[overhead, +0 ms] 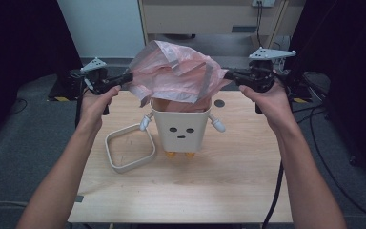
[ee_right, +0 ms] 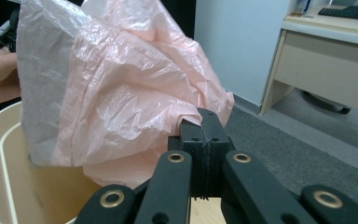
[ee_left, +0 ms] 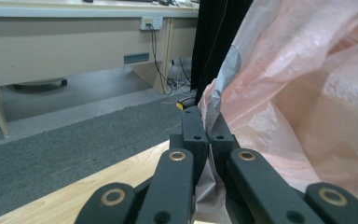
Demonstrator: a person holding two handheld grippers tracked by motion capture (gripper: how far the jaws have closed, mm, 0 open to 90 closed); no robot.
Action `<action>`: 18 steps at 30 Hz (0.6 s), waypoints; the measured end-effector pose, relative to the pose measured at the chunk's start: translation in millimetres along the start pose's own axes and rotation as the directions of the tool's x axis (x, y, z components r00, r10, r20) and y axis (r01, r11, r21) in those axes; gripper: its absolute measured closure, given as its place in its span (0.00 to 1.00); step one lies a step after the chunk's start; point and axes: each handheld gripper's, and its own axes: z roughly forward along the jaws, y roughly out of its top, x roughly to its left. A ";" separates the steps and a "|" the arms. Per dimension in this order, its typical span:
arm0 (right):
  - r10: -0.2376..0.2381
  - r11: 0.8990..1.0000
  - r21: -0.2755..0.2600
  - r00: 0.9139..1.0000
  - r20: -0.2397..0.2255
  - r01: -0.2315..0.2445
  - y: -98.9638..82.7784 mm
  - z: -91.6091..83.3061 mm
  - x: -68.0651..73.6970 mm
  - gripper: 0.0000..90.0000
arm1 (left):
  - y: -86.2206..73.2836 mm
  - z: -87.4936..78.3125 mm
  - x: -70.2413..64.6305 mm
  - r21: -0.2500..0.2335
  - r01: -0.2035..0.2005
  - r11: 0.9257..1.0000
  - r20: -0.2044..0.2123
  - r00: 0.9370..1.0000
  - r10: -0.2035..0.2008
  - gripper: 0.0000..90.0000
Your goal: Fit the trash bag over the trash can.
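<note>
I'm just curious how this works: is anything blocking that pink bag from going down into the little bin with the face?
Nothing visible blocks it. The pink plastic bag hangs right over the open top of the cream bin, stretched between the left gripper and right gripper. The loose rim frame lies aside on the table.

Thin crinkled pink plastic bag, smooth matt cream bin, wood-grain table

1. Both forearms reaching forward from the near edge, spread wide apart.
2. Left gripper held level in the left hand, pointing inward to the right, jaws pressed together.
3. Right gripper held level in the right hand, pointing inward to the left, jaws clamped together.
</note>
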 end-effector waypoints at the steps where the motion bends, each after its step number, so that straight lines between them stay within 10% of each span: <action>1: 0.007 1.000 -0.005 1.000 0.006 -0.007 -0.2 -2.8 -2.1 1.00 | 0.8 0.4 0.0 0.001 0.000 1.000 0.002 1.000 0.000 0.99; 18: 0.084 0.990 0.113 0.996 0.017 -0.085 -63.1 24.7 -13.0 1.00 | -22.9 12.9 6.0 0.086 0.033 0.996 0.009 0.999 -0.034 0.99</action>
